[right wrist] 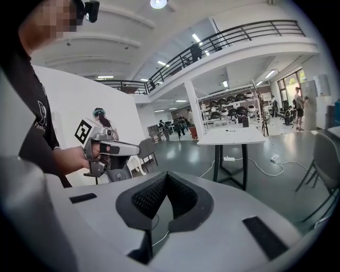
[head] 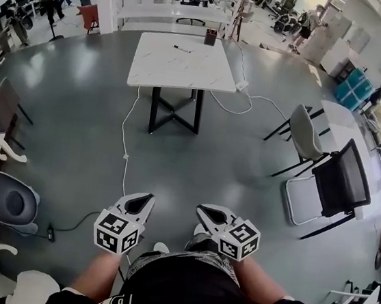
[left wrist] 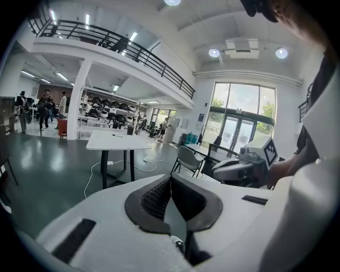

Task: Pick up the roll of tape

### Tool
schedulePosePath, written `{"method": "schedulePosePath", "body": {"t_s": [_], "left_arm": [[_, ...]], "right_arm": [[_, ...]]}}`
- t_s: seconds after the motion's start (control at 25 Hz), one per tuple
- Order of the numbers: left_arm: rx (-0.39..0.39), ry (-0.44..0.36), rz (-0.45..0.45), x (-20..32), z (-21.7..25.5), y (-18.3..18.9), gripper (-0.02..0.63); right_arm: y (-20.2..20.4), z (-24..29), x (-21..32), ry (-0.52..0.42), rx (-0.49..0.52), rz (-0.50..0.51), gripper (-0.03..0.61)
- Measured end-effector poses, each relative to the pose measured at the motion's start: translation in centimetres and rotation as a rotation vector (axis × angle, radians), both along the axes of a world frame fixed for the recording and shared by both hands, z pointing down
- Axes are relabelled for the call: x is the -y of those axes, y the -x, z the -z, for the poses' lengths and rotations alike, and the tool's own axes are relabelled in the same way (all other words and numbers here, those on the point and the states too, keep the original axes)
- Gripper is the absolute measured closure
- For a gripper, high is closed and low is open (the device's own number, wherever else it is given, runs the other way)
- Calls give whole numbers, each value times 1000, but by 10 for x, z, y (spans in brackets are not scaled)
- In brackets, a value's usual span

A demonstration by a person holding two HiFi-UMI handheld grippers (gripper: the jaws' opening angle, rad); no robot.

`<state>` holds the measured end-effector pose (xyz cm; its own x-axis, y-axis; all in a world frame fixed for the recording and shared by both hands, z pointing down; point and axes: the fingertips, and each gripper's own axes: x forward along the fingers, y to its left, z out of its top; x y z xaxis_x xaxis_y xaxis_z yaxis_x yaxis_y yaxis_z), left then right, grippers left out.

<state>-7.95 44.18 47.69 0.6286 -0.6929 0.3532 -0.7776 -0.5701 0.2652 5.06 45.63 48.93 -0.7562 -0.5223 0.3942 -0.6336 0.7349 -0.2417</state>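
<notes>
No roll of tape shows in any view. A white table stands ahead on the grey floor, bearing a pen and a small dark container. My left gripper and right gripper are held side by side at waist height, pointing toward that table and well short of it. Both have their jaws shut with nothing between them. In the left gripper view the left gripper has its pads meeting, and the right gripper shows beside it. In the right gripper view the right gripper is likewise closed, with the left gripper at its left.
A white cable runs across the floor from the table. A grey chair and a black chair stand at the right beside another white table. A grey seat is at the near left. People stand far back.
</notes>
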Motion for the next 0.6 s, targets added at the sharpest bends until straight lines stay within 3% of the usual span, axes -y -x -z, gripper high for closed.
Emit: {"method": "schedulePosePath", "body": {"t_s": [0.6], "left_arm": [[10,13,0,21,-13,-11,595]], "right_arm": [[-3,-2,42,9,62,-38,575]]}}
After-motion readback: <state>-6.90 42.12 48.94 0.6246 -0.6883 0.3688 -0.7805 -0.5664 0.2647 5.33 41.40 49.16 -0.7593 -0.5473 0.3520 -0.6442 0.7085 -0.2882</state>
